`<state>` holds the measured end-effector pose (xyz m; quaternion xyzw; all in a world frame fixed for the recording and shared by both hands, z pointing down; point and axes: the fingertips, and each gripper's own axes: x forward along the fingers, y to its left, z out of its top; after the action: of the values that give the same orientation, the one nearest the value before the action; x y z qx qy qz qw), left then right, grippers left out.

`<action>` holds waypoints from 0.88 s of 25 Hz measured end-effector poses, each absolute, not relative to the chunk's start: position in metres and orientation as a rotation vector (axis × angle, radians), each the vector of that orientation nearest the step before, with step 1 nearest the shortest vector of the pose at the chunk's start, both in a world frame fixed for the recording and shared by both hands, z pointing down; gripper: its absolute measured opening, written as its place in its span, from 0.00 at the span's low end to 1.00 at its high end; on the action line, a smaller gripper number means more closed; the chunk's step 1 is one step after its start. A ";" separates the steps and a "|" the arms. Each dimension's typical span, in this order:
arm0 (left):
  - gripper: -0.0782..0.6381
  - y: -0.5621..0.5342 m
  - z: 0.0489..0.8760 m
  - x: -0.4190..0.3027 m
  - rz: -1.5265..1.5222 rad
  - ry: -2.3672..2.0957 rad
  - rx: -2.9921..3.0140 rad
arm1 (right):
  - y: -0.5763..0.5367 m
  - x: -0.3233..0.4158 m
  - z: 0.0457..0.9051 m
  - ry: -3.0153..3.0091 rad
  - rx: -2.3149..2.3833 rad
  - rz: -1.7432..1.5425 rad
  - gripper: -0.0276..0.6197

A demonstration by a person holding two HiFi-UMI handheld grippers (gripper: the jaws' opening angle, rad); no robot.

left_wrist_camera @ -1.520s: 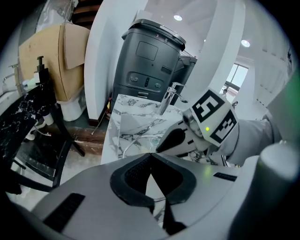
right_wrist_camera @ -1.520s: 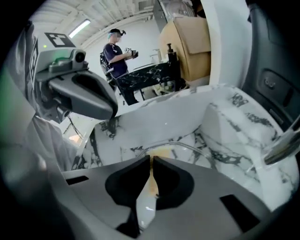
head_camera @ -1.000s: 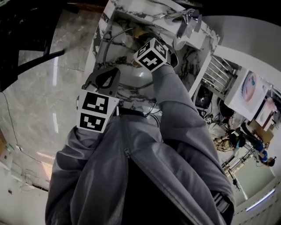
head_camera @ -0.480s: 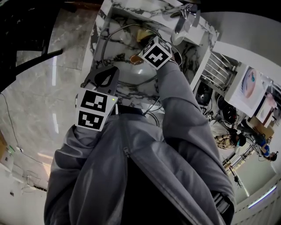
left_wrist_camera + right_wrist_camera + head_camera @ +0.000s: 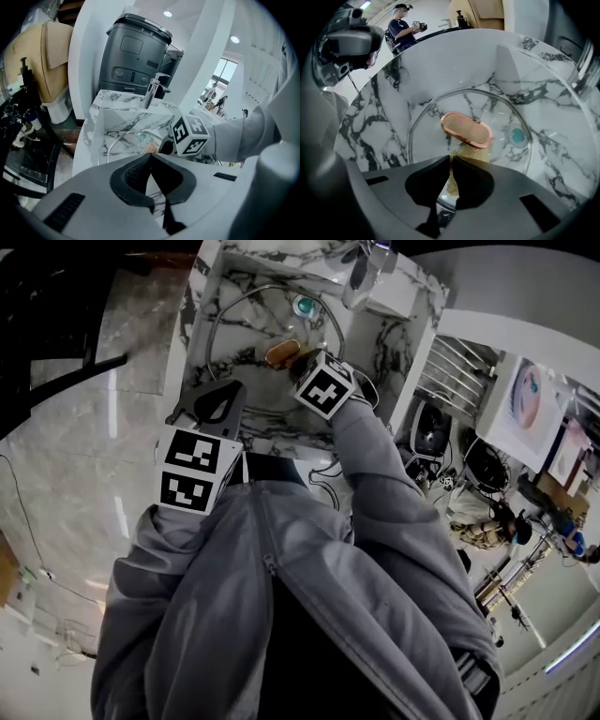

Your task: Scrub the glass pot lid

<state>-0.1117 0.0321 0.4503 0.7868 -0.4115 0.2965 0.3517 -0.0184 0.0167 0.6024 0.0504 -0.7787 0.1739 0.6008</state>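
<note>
The glass pot lid (image 5: 251, 329) lies flat in the marble sink (image 5: 398, 329), its metal rim (image 5: 412, 136) ringing the basin floor. Its copper-coloured handle (image 5: 466, 130) sits on top at the middle. My right gripper (image 5: 451, 161) hangs over the lid's near part, just short of the handle, shut on a yellowish sponge (image 5: 474, 154). In the head view the right gripper (image 5: 309, 369) is beside the handle (image 5: 281, 354). My left gripper (image 5: 225, 395) stays outside the sink at its near edge; the left gripper (image 5: 150, 157) is shut with nothing in it.
A teal drain (image 5: 517, 136) shows through the glass past the handle. The faucet (image 5: 370, 263) stands at the sink's far side, a black appliance (image 5: 136, 51) behind it. A wire rack (image 5: 459, 390) is to the sink's right. People stand far off.
My right gripper has slid with the sponge from over the lid's middle toward its near side, uncovering the handle and drain. The left gripper has stayed put.
</note>
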 end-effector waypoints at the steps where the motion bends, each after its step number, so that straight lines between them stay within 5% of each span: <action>1: 0.13 0.033 0.449 -0.110 0.768 -1.062 2.040 | 0.030 -0.022 0.602 -1.806 0.082 0.415 0.11; 11: 0.13 0.044 0.450 -0.100 0.792 -1.029 2.057 | 0.132 -0.048 0.611 -1.797 -0.331 0.564 0.11; 22: 0.13 0.037 0.442 -0.091 0.800 -1.012 2.088 | 0.109 -0.041 0.584 -1.870 -0.257 0.545 0.11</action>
<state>-0.0912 0.0373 0.4422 0.8010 -0.3883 0.3069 0.3368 -0.0409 0.1091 0.5841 -0.1087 -0.7917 0.2307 0.5552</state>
